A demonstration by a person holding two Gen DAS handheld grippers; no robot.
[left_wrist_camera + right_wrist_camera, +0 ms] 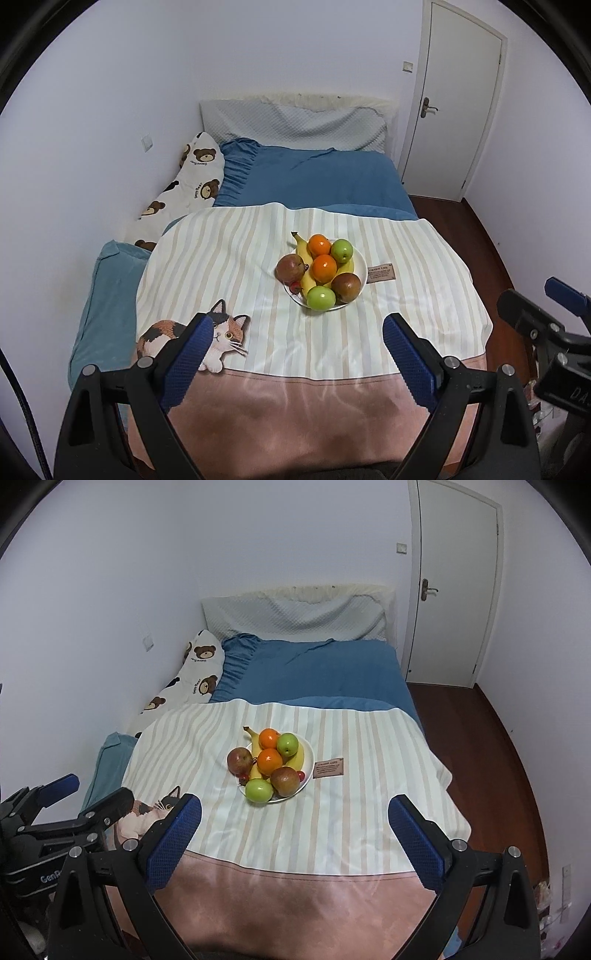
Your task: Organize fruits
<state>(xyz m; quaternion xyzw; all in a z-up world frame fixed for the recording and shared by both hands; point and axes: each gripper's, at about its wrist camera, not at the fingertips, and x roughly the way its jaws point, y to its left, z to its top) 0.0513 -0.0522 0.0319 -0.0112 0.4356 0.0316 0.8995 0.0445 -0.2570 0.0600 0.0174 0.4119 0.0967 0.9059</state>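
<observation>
Left wrist view: your left gripper [297, 354] has its jaws wide open and empty; the plate [360, 264] of fruit lies ahead on the bed, slightly right.

Right wrist view: your right gripper [295, 836] is likewise open and empty; the plate [309, 755] sits ahead, slightly left, the banana [254, 738] pointing far-left.

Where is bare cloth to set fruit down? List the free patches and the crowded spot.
Free: striped cloth left of the plate, between it and the cat print; also the near strip toward both grippers. Tight: right side beside the brown label. Crowded: the plate itself.
</observation>
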